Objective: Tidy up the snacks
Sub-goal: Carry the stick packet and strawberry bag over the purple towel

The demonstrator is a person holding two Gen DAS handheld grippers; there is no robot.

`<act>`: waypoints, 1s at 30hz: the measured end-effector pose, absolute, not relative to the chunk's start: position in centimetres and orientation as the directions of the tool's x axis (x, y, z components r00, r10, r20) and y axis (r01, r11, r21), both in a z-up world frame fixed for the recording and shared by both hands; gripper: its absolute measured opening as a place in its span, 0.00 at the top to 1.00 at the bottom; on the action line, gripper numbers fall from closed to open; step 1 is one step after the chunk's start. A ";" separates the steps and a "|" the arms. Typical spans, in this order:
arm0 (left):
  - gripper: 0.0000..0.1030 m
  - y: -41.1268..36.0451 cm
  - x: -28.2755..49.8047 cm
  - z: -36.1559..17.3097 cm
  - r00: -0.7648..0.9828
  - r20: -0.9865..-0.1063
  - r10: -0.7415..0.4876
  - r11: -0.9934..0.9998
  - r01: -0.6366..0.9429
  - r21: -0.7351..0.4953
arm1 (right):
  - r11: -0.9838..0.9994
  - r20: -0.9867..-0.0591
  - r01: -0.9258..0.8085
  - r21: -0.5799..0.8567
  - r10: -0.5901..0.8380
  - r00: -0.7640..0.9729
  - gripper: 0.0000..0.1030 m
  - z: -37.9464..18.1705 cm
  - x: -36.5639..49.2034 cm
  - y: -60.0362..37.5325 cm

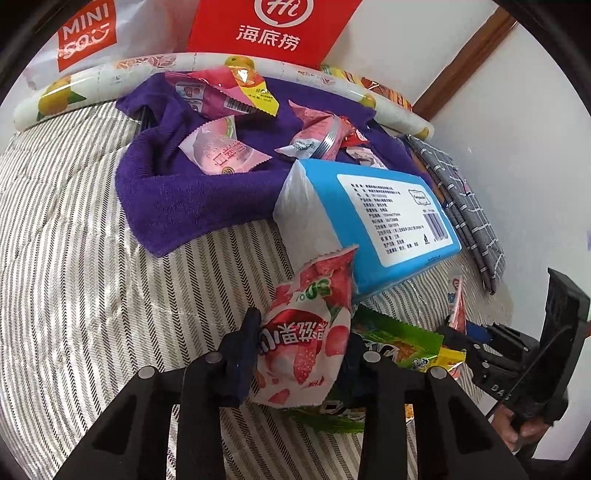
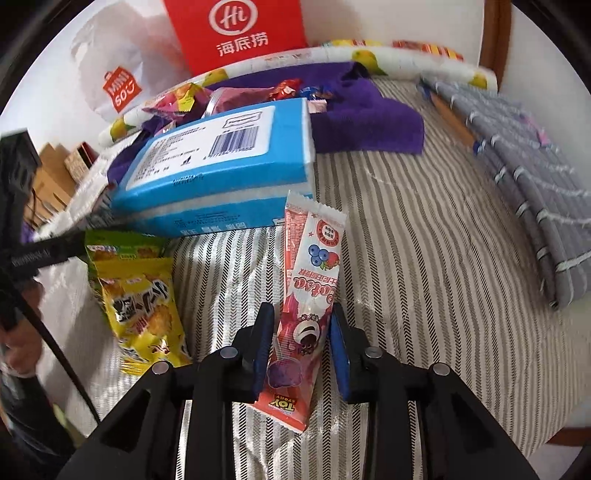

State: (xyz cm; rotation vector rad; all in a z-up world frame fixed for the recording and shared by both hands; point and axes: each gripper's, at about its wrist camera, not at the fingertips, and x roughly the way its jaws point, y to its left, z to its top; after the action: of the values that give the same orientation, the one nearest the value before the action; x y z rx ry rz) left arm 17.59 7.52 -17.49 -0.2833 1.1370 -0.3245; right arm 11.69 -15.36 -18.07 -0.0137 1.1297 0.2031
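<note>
Your left tongs [image 1: 295, 354] are clamped on a pink-and-white strawberry snack pouch [image 1: 306, 332], its top edge reaching up against the near corner of the blue tissue pack [image 1: 373, 218]. Just right of that pouch lies a green-and-yellow cracker packet [image 1: 402, 343], partly under it.

Your right tongs [image 2: 301, 343] sit around the lower half of a long pink stick snack [image 2: 308, 291]; the blue pads stand just beside its edges, and you cannot tell whether they press it. The stick lies flat on the striped cloth [image 2: 424, 258] covering the desk, its far end touching the tissue pack. To its left lies the same cracker packet, yellow and green.

Farther off, a purple towel [image 1: 192, 192] is spread on the cloth with several pink and red snack packets [image 1: 221, 151] scattered on it. A fruit-printed roll [image 1: 96, 81] runs along the far edge, with a red bag [image 1: 269, 29] and a white shopping bag [image 1: 92, 33] behind it. A grey checked cloth [image 2: 535, 206] lies folded at the right.
</note>
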 end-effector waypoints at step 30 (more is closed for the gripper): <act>0.68 5.0 16.2 -7.5 0.498 -0.764 -0.411 0.911 0.208 -0.355 | 0.958 -0.739 -0.239 0.159 0.276 0.615 0.81 -7.2 12.1 -14.9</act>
State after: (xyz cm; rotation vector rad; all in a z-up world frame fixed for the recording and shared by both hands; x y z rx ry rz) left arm 16.23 4.99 -7.46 -0.2281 0.9818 -0.3784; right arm 12.10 -14.90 -7.22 0.0459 0.8585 0.2968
